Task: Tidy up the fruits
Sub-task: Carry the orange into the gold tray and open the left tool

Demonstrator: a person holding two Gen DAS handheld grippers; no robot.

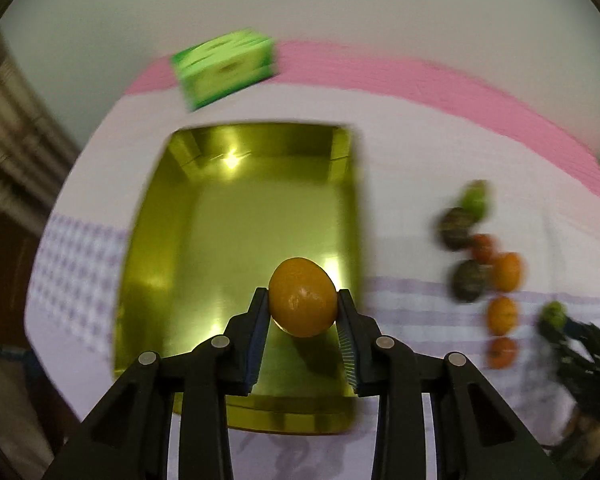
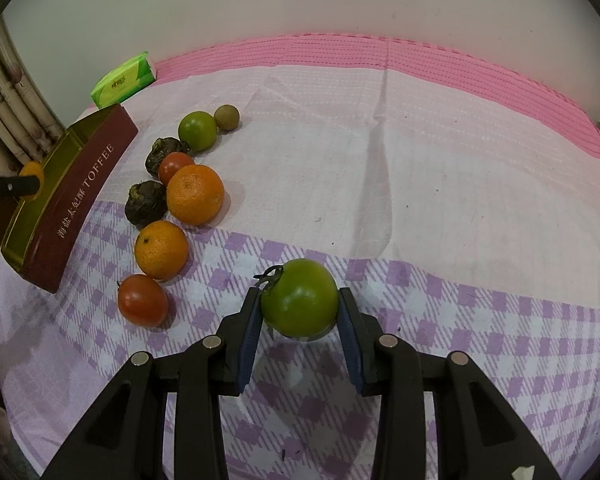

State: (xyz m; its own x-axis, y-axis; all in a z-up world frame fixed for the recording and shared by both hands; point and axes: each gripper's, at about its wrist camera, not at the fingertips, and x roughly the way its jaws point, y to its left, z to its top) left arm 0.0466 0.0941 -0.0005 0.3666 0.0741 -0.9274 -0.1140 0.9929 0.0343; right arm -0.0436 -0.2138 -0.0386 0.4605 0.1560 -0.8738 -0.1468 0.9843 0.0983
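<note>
Left gripper (image 1: 302, 300): closed on a small smooth orange citrus fruit (image 1: 302, 297), pads pressing both sides. The fruit hangs over the near right part of the gold-lined rectangular tin box (image 1: 236, 216), whose red outer wall reads "TOFFEE" in the right wrist view.

Right gripper (image 2: 299, 304): closed on a round green tomato with a dark stem (image 2: 299, 298), held above the lilac-checked cloth (image 2: 460, 320) that covers the tabletop.

Loose fruit just right of the tin, in a rough line: green citrus (image 2: 198, 130), small brown round fruit (image 2: 226, 118), two dark wrinkled fruits (image 2: 146, 203), large orange (image 2: 195, 195), smaller orange (image 2: 161, 249), two red tomatoes (image 2: 142, 300).

A green tissue pack (image 2: 123, 79) lies beyond the tin, on the pink mat edge (image 2: 380, 56).
</note>
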